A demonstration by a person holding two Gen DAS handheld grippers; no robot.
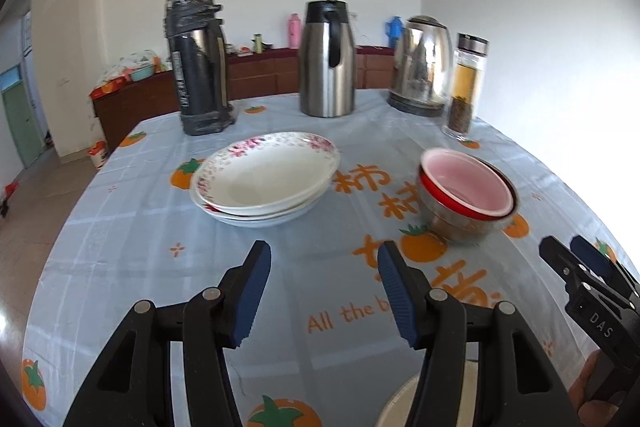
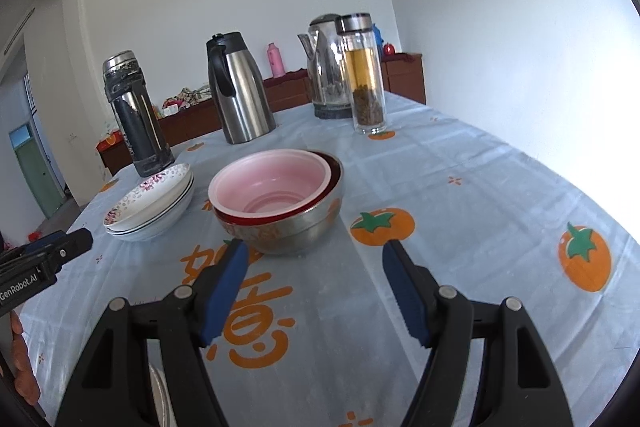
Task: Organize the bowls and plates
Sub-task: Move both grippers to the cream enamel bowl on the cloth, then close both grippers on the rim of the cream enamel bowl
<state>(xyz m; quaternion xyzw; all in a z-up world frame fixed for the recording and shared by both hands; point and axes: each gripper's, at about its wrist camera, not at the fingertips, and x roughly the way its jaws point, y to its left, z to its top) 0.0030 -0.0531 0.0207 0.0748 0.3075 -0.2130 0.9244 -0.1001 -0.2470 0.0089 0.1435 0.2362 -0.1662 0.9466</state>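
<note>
A stack of white plates with pink flower print [image 1: 264, 179] sits on the light blue tablecloth [image 1: 120, 247]; it also shows in the right wrist view [image 2: 150, 203]. To its right stands a nest of bowls [image 1: 466, 201]: a pink bowl [image 2: 272, 183] inside a red one inside a steel bowl [image 2: 298, 229]. My left gripper [image 1: 324, 287] is open and empty, short of the plates. My right gripper [image 2: 314, 289] is open and empty, just short of the bowls. Each gripper shows at the edge of the other's view.
Along the far side stand a taped dark flask [image 1: 198, 59], a steel carafe [image 1: 327, 59], an electric kettle [image 1: 422, 63] and a glass tea bottle [image 1: 466, 87]. A pale round rim [image 1: 400, 403] lies at the near edge. Wooden cabinets line the wall.
</note>
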